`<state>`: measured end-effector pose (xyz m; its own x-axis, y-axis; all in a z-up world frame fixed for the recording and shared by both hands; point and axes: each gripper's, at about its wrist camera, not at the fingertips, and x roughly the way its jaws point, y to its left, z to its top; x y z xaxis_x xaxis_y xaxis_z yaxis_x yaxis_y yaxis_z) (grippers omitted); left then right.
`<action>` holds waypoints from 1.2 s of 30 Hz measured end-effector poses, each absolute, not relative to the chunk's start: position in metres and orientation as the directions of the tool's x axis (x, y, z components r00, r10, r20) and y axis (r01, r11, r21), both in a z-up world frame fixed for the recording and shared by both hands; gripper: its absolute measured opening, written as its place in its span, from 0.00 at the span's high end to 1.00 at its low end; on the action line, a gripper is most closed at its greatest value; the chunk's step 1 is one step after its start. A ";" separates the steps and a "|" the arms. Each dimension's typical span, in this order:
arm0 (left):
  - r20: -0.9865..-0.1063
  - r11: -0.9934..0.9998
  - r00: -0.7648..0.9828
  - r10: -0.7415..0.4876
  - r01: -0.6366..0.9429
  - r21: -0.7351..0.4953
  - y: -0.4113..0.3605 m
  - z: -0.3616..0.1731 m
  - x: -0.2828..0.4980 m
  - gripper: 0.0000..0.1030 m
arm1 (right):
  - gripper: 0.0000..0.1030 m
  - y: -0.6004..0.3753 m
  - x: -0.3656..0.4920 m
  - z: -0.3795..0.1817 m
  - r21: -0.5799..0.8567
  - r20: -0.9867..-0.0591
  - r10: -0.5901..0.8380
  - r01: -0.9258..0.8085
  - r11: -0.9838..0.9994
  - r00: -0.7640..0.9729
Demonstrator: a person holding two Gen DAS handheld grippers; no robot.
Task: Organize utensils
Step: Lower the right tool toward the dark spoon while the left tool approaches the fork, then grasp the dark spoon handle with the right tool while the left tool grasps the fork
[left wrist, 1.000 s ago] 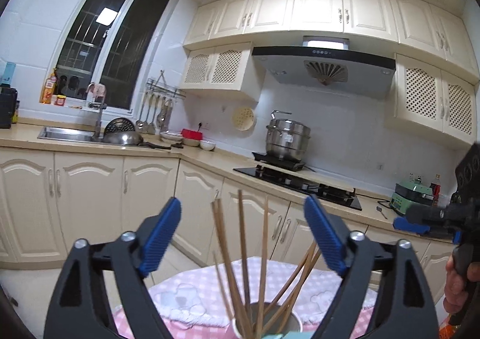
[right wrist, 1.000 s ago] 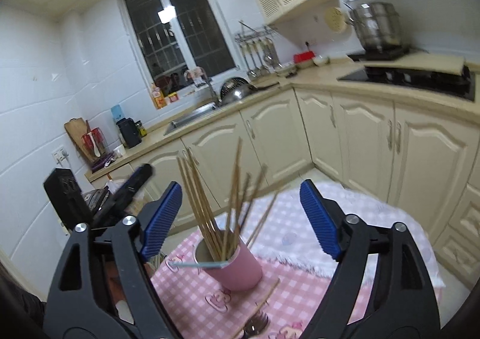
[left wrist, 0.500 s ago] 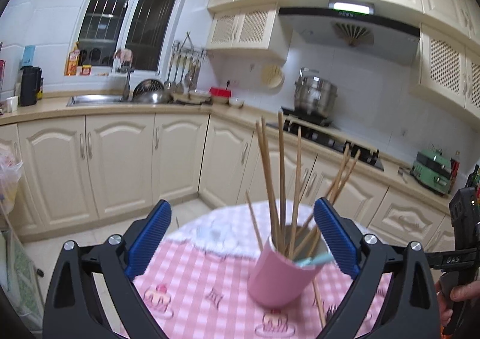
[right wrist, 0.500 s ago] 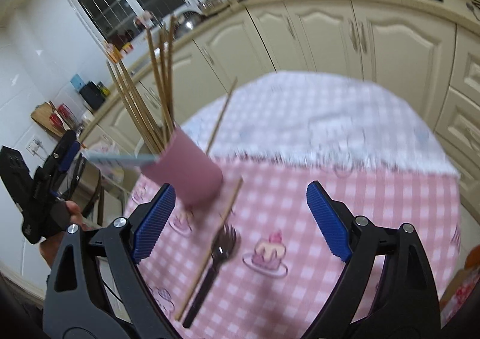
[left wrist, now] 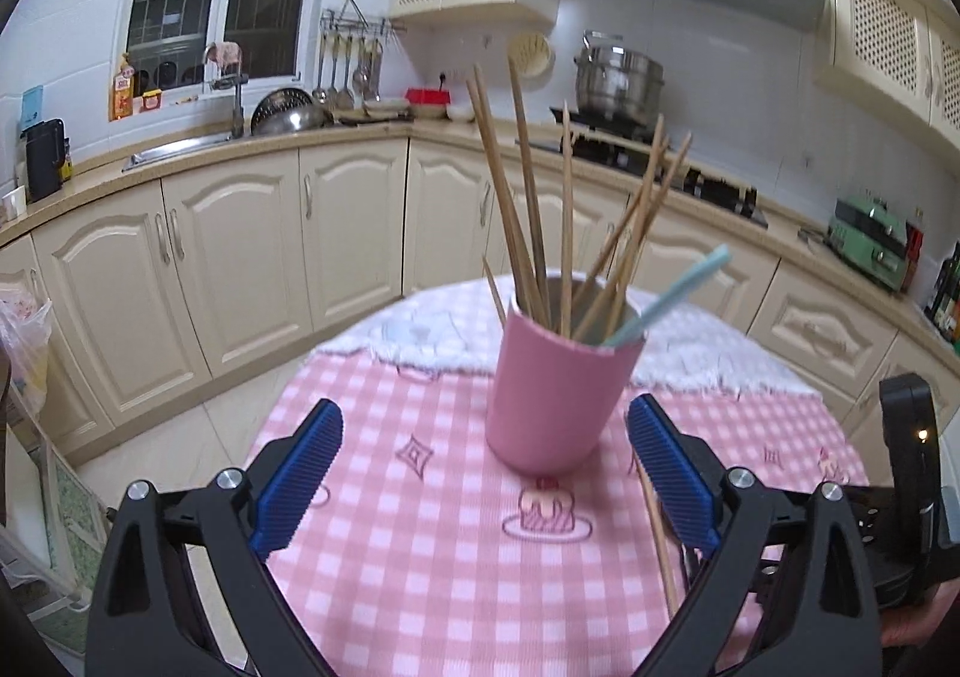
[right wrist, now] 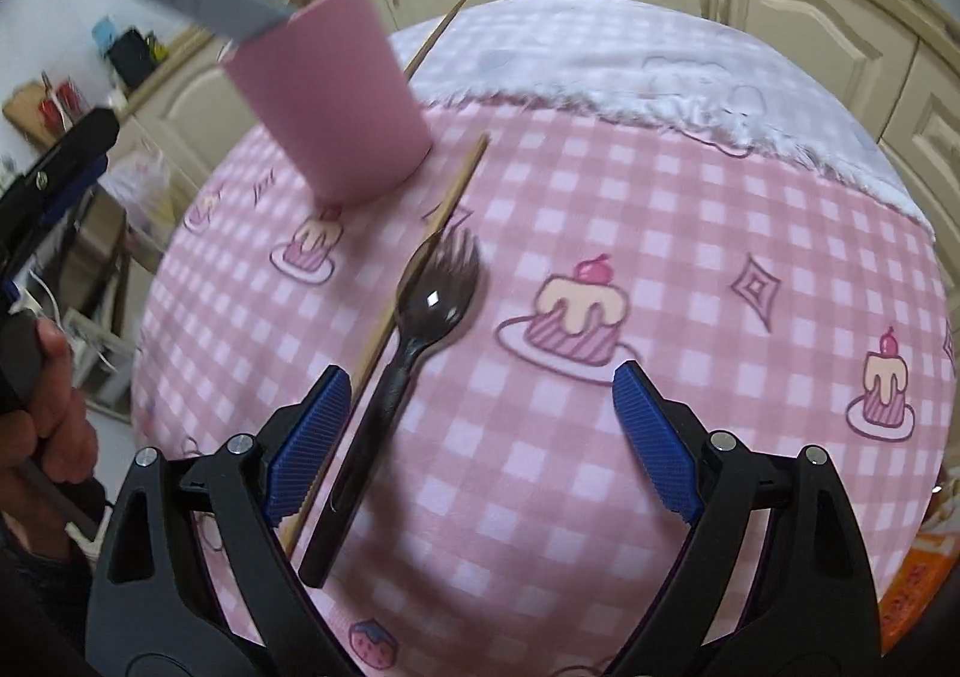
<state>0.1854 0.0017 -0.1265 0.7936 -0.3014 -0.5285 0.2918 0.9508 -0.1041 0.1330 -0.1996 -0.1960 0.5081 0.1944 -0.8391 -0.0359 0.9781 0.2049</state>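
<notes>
Though blurred, pink cup [left wrist: 555, 395] holds wooden chopsticks [left wrist: 528, 209]

A round table [right wrist: 690, 209] is covered by a pink checked cloth printed with cakes — its far edge white and fluffy. On the cloth a pink cup [right wrist: 336, 95] is stood upright; just beside it a single chopstick [right wrist: 420, 251] and a black spork [right wrist: 414, 329] are laid side by side — touching.

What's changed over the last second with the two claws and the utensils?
Both claws tipped down toward the table: the right claw now hangs open over the black fork and loose chopstick; the left claw, jaws just widened, faces the pink cup. Nothing gripped; utensils unmoved.
</notes>
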 end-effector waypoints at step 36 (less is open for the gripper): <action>-0.858 0.845 0.450 -0.247 0.533 0.037 -0.126 -0.210 0.225 0.42 | 0.41 -0.223 0.140 -0.199 0.108 -0.856 0.173 -0.159 0.981 0.486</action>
<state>0.2246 -0.1256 -0.2098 0.4500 -0.2466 -0.8583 0.5335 0.8450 0.0369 0.1401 -0.2228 -0.1986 0.4865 0.1731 -0.8564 -0.1591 0.9813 0.1080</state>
